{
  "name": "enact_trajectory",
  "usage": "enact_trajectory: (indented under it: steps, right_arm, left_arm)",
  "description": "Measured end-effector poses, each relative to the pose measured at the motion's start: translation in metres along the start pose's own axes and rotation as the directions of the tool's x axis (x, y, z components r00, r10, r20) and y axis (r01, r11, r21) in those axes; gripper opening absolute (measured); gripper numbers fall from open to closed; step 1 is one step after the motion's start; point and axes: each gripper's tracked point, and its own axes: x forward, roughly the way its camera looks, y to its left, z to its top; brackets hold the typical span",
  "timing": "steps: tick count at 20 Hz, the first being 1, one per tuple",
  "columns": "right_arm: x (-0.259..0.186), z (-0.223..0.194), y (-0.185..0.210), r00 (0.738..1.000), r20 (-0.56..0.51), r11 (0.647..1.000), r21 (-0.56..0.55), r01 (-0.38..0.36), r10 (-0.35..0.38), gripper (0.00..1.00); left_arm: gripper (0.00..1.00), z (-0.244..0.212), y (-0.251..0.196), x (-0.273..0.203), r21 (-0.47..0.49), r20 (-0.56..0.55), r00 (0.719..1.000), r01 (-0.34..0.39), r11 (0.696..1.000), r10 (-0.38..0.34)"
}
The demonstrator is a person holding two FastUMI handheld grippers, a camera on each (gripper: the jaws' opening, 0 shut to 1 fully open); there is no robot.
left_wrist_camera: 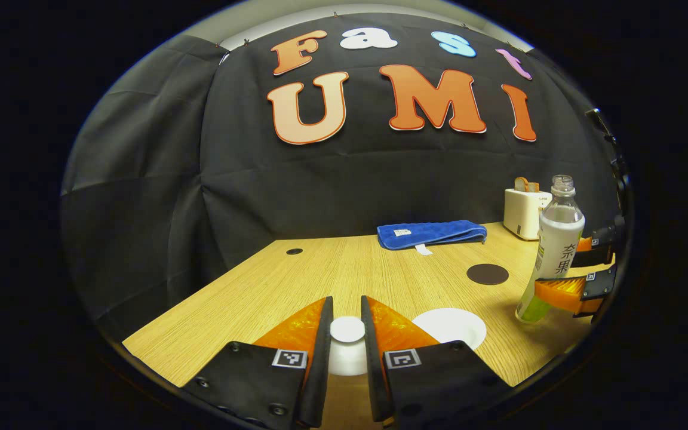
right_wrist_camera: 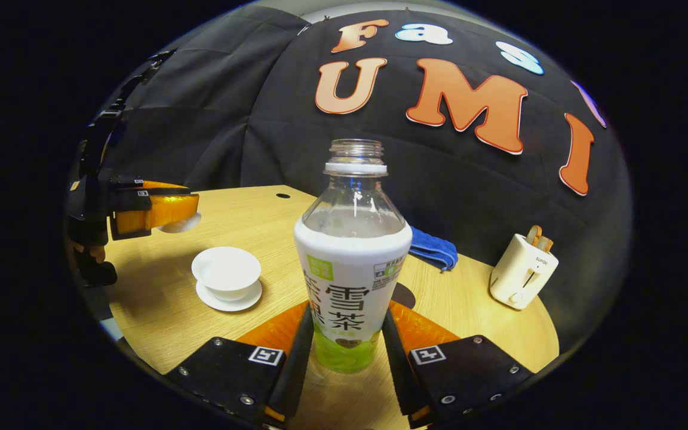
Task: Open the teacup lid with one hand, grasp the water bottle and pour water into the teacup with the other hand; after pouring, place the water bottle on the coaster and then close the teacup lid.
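**Fingers set on lid and bottle, pour still ahead**

Fingers of our left gripper (left_wrist_camera: 347,334) are drawn in close on the knob of the teacup lid (left_wrist_camera: 347,329), pressing it from both sides; in the right gripper view the lid (right_wrist_camera: 180,224) hangs in the air, well clear of the teacup (right_wrist_camera: 226,272). Our right gripper (right_wrist_camera: 344,352) is closed firmly around the lower body of the water bottle (right_wrist_camera: 353,263), which has no cap and stands about upright over the tabletop (right_wrist_camera: 248,215).

We judge that the step in hand is bringing the bottle to the open teacup, which sits on its saucer (right_wrist_camera: 227,298) to the bottle's left. To do it well, we should carry the neck over the cup first, then tilt slowly, since the cup is shallow and water could splash. We keep the lid off to the side, out of the stream. The dark coaster (left_wrist_camera: 487,274) lies between the teacup and the blue towel (left_wrist_camera: 432,233).
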Motion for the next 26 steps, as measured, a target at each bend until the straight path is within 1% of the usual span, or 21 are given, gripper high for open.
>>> enact_trajectory:
  steps: [3, 7, 12, 15, 17, 22, 23, 26]
  right_arm:
    - [0.003, 0.007, -0.014, 0.999, 0.003, 0.996, -0.074, 0.046, -0.046, 0.63]
    - [0.003, 0.016, -0.037, 0.994, 0.007, 0.979, -0.172, 0.109, -0.110, 0.63]
    - [0.004, 0.032, -0.062, 0.984, 0.040, 0.934, -0.308, 0.179, -0.176, 0.63]
    - [0.004, 0.043, -0.072, 0.977, 0.066, 0.888, -0.409, 0.210, -0.201, 0.63]
    - [0.004, 0.051, -0.079, 0.970, 0.088, 0.849, -0.470, 0.242, -0.228, 0.62]
    - [0.007, 0.064, -0.082, 0.958, 0.136, 0.740, -0.610, 0.282, -0.253, 0.62]
    - [0.008, 0.065, -0.082, 0.956, 0.140, 0.727, -0.624, 0.286, -0.256, 0.62]
    - [0.015, 0.067, -0.079, 0.955, 0.148, 0.702, -0.651, 0.290, -0.258, 0.62]
  left_arm:
    - [0.33, 0.001, 0.002, -0.002, 0.001, 0.001, 1.000, -0.002, 1.000, 0.002]
    - [0.33, 0.004, 0.012, -0.004, 0.000, 0.009, 1.000, -0.015, 1.000, 0.015]
    - [0.33, 0.008, 0.025, -0.006, -0.020, 0.015, 0.999, -0.028, 0.999, 0.028]
    - [0.33, 0.009, 0.033, -0.007, -0.033, 0.016, 0.999, -0.034, 0.999, 0.034]
    - [0.33, 0.010, 0.038, -0.009, -0.041, 0.016, 0.999, -0.038, 0.998, 0.039]
    - [0.33, 0.007, 0.049, -0.009, -0.061, 0.007, 0.999, -0.044, 0.997, 0.045]
    - [0.33, 0.007, 0.052, -0.010, -0.061, 0.005, 0.999, -0.048, 0.997, 0.049]
    - [0.33, 0.002, 0.058, -0.011, -0.060, -0.006, 0.998, -0.057, 0.997, 0.056]
